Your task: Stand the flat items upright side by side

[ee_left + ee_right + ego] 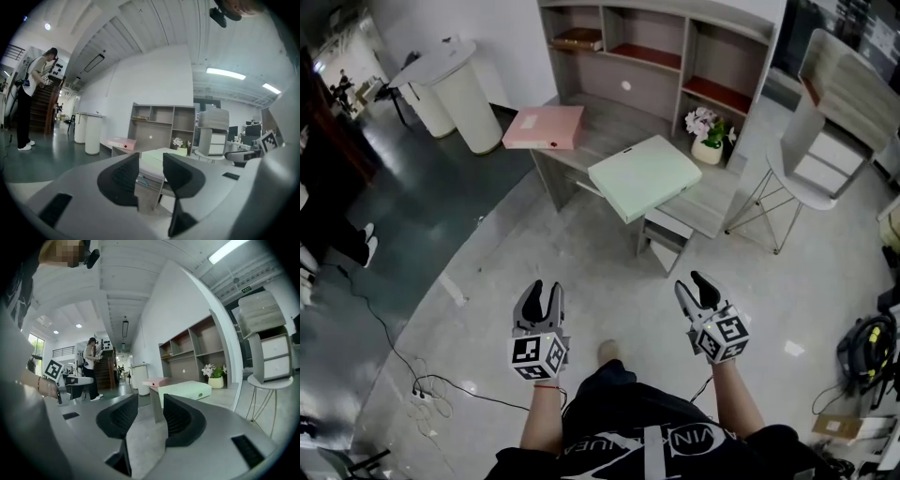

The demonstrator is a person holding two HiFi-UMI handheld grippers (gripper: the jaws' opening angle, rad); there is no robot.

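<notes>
Two flat file boxes lie on the grey desk (602, 131) ahead: a pink box (544, 127) at its left end and a pale green box (644, 176) overhanging the front edge. My left gripper (543, 292) and right gripper (695, 284) hover over the floor, well short of the desk, both open with nothing between the jaws. In the left gripper view the pink box (121, 142) and green box (152, 161) show beyond the jaws. The right gripper view shows the pink box (156, 381) and the green box (185, 390) past its own.
A flower pot (707, 136) stands on the desk's right end, below a shelf unit (656, 47). A white chair (811, 159) is to the right, white round stands (464, 94) to the left. Cables (422, 384) lie on the floor. A person (28, 98) stands far left.
</notes>
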